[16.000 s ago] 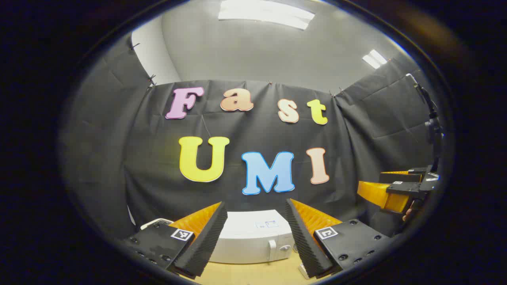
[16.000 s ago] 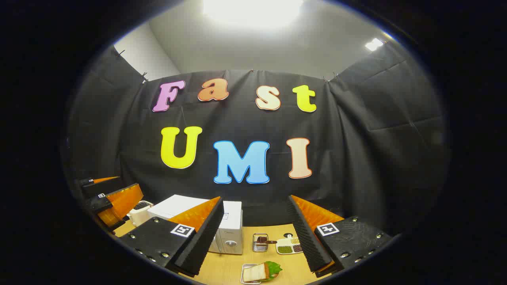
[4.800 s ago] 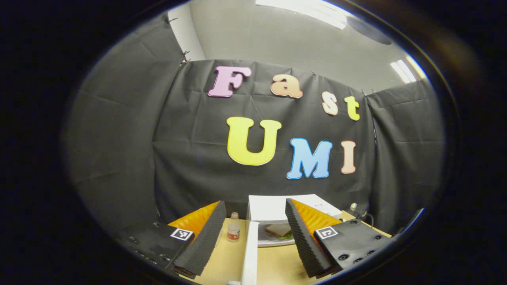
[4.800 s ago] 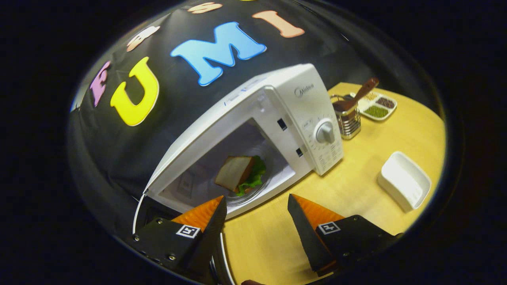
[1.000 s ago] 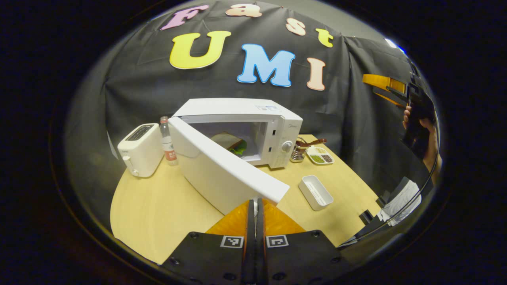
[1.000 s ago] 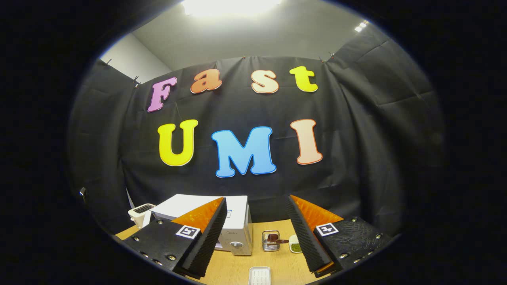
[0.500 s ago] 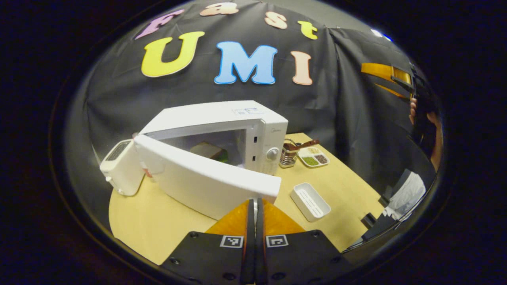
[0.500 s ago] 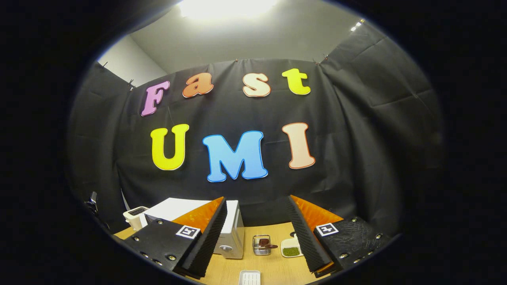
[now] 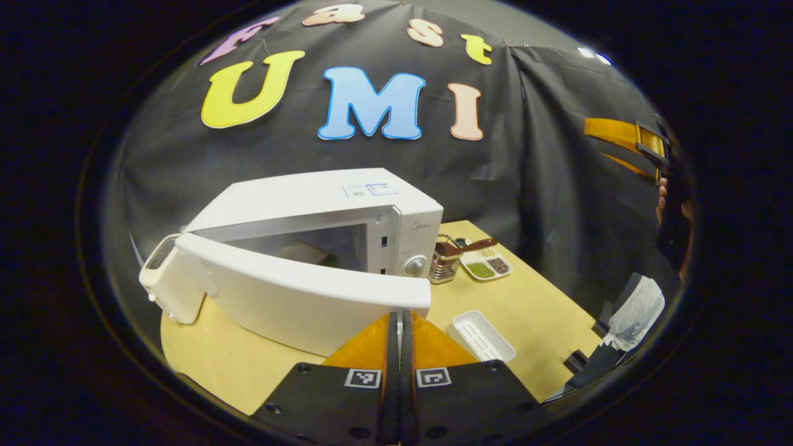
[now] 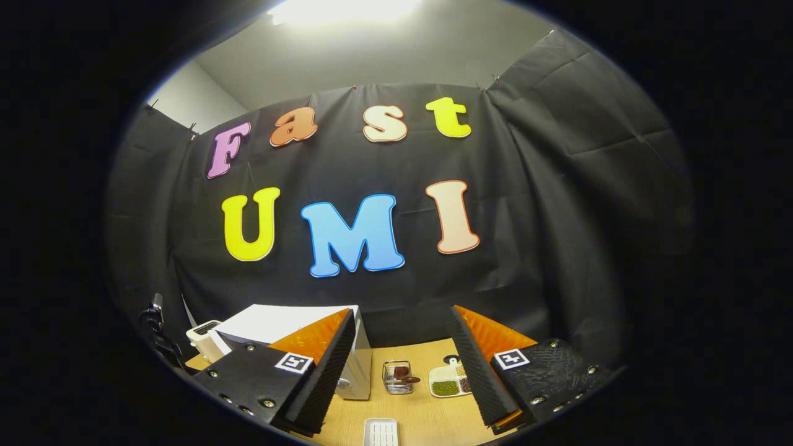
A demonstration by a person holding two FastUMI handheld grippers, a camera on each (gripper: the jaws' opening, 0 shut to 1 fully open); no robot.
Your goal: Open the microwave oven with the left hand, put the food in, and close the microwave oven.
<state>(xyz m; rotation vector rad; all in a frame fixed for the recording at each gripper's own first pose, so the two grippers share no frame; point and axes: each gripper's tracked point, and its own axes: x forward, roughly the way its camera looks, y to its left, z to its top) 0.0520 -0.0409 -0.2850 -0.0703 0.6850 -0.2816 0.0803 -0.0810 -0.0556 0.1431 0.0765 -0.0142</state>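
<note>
Black cloth hangs behind a pale wooden surface on which the white microwave oven stands, its door swung part-way toward the cabinet but not yet latched. Through the remaining gap, a slice of the food lies inside the cavity, so by the look of it the opening and loading are done and only the closing is left. The left tongs have their two fingers pressed flat together with nothing between them, and their tips sit right at the free corner of the door, apparently pushing it home; actual contact is hard to confirm from this angle. The right tongs are spread wide and empty, held up and well back from the oven. Beside the oven stand a metal utensil holder, a small sectioned dish and an empty white tray; a toaster is half hidden behind the door's hinge end. Most of the food is masked by the door, the hinge side is cut off, and whether a turntable plate sits under the food cannot be made out.
</note>
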